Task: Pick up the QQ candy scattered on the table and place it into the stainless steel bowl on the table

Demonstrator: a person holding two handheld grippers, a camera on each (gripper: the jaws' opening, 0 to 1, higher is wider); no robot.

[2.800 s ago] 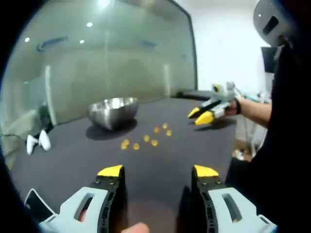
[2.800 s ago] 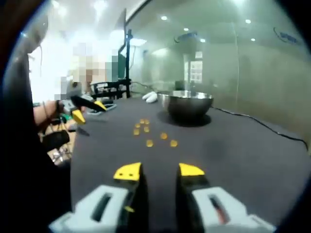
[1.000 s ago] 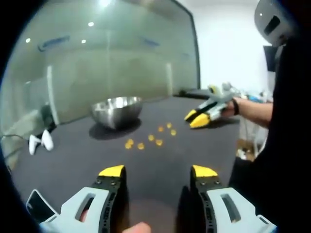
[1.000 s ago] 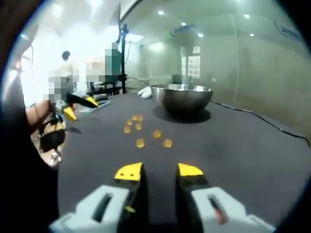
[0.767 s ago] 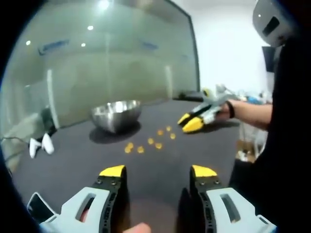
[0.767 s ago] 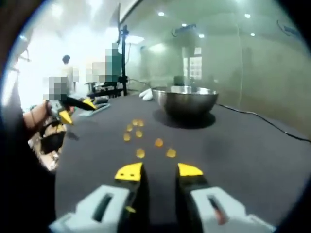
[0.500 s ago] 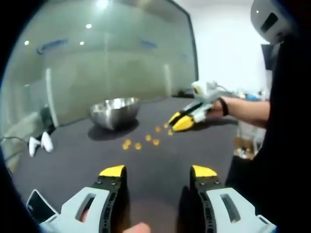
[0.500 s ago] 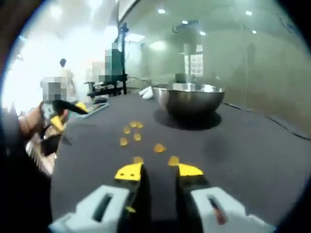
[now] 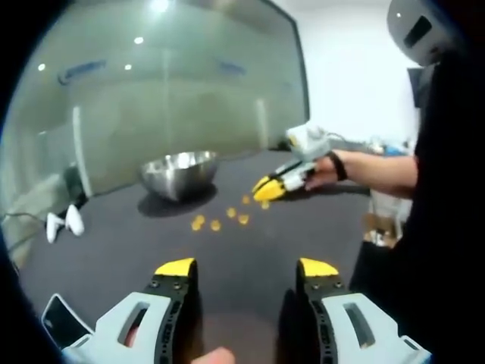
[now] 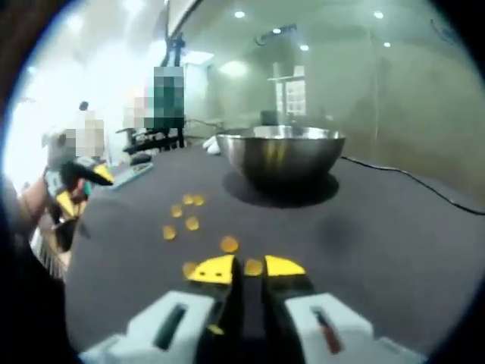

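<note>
While the left gripper [image 9: 247,267] hangs back over the near surface [image 9: 114,243] with fingers spread and empty, the right gripper [image 10: 248,267] has its fingers narrowed around one QQ candy [image 10: 252,266], though whether they grip it I cannot tell. Other candies [image 10: 192,223] lie left; the bowl [image 10: 281,155] stands far. Next: pinch, lift, carry.

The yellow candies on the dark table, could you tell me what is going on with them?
A person holding a gripper in each hand is collecting them. The right gripper is low over the table, its jaws nearly shut around one candy. Other candies lie loose near the stainless steel bowl. The left gripper hangs back, jaws open and empty.
</note>
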